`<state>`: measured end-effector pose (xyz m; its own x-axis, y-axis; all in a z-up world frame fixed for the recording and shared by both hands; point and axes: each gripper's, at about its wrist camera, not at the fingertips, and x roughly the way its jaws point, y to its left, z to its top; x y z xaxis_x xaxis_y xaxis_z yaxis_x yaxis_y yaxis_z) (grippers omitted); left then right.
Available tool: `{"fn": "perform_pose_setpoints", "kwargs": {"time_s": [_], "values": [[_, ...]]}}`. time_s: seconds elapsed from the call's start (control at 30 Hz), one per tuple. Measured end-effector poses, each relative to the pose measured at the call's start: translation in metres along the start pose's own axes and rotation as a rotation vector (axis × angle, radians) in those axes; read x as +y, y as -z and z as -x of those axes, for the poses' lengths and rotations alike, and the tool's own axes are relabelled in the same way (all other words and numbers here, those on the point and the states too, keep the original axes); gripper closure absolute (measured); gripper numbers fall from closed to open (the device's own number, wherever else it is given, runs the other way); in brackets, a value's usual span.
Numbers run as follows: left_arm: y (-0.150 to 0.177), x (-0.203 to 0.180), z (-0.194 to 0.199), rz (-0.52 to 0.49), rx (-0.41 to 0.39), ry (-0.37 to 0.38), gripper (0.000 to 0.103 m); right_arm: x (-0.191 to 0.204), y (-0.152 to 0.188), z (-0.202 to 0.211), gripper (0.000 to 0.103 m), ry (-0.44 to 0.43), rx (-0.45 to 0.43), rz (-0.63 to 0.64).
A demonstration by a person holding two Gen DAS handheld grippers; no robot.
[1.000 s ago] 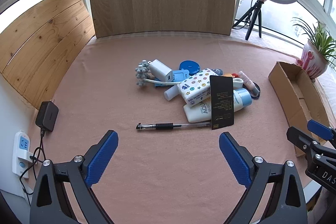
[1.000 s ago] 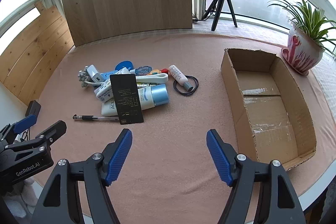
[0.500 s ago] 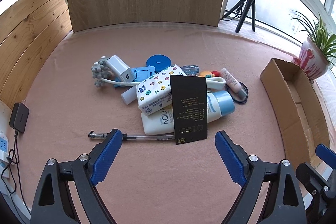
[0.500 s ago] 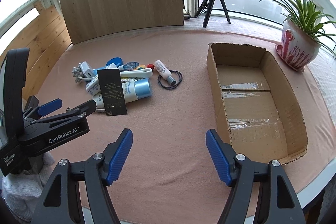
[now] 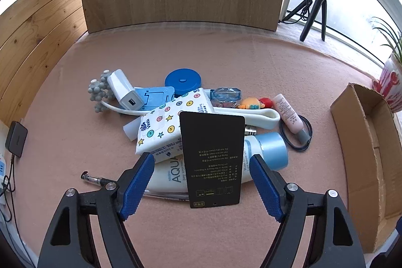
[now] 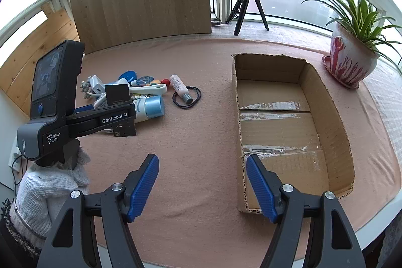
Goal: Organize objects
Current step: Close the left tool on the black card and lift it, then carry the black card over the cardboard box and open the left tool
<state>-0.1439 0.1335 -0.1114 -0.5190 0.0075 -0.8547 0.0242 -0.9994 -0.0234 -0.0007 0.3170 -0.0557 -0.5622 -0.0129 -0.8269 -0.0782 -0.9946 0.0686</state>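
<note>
One item is being taken first: the left gripper [image 5: 201, 182] is closing its jaws around the black card [image 5: 212, 160] on the near pile, not yet touching, while the right gripper [image 6: 202, 186] stays wide and empty; next comes a firm pinch, then the cardboard box [image 6: 324, 97] on the right.

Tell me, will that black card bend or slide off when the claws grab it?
The black card looks thin and flat, so it would probably flex a little. It leans on a smooth, round lotion bottle, so it might slip sideways. The left gripper, its jaws closing either side of the card, isn't touching it yet.
</note>
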Motion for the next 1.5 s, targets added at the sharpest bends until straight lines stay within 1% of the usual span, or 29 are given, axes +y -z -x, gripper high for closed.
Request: {"fn": "perform_pose_setpoints", "kwargs": {"time_s": [0.03, 0.07, 0.2, 0.3, 0.37, 0.53, 0.67, 0.77, 0.83, 0.9, 1.0, 1.17, 1.33, 1.4, 1.5], "values": [[0.000, 0.000, -0.004, 0.004, 0.011, 0.002, 0.028, -0.002, 0.000, 0.000, 0.034, 0.000, 0.001, -0.002], [-0.001, 0.000, -0.007, 0.009, 0.020, 0.001, 0.030, -0.004, 0.000, -0.001, 0.034, -0.002, 0.002, -0.005], [0.000, 0.003, -0.009, 0.027, 0.017, 0.012, 0.030, -0.009, 0.001, -0.001, 0.034, -0.002, 0.001, -0.007], [-0.001, 0.005, -0.009, 0.034, 0.015, 0.028, 0.040, -0.011, 0.002, -0.002, 0.034, -0.002, -0.001, -0.011], [0.000, 0.005, -0.008, 0.037, 0.015, 0.042, 0.049, -0.013, 0.002, -0.001, 0.034, -0.001, -0.001, -0.014], [0.001, 0.005, -0.007, 0.012, 0.015, 0.051, 0.050, -0.018, 0.003, 0.002, 0.034, 0.003, -0.009, -0.026], [0.002, 0.009, -0.006, 0.013, 0.029, 0.058, 0.050, -0.024, 0.005, 0.005, 0.034, 0.010, -0.017, -0.040], [0.003, 0.011, 0.001, 0.020, 0.036, 0.077, 0.050, -0.030, 0.007, 0.007, 0.034, 0.016, -0.019, -0.056], [0.003, 0.006, 0.010, 0.006, 0.027, 0.091, 0.050, -0.036, 0.008, 0.010, 0.034, 0.023, -0.023, -0.065], [0.003, -0.005, 0.020, -0.018, 0.020, 0.116, 0.050, -0.042, 0.010, 0.013, 0.034, 0.031, -0.027, -0.078], [-0.001, -0.031, 0.036, -0.063, 0.012, 0.175, 0.050, -0.053, 0.014, 0.017, 0.034, 0.039, -0.029, -0.106], [-0.008, -0.088, 0.066, -0.157, -0.016, 0.271, 0.050, -0.073, 0.024, 0.024, 0.034, 0.062, -0.027, -0.153], [-0.008, -0.147, 0.092, -0.253, -0.051, 0.347, 0.050, -0.094, 0.034, 0.032, 0.034, 0.087, -0.031, -0.192], [-0.005, -0.167, 0.100, -0.288, -0.054, 0.373, 0.050, -0.103, 0.036, 0.034, 0.034, 0.097, -0.033, -0.208], [0.002, -0.194, 0.103, -0.331, -0.054, 0.386, 0.050, -0.114, 0.040, 0.037, 0.034, 0.107, -0.033, -0.231]]}}
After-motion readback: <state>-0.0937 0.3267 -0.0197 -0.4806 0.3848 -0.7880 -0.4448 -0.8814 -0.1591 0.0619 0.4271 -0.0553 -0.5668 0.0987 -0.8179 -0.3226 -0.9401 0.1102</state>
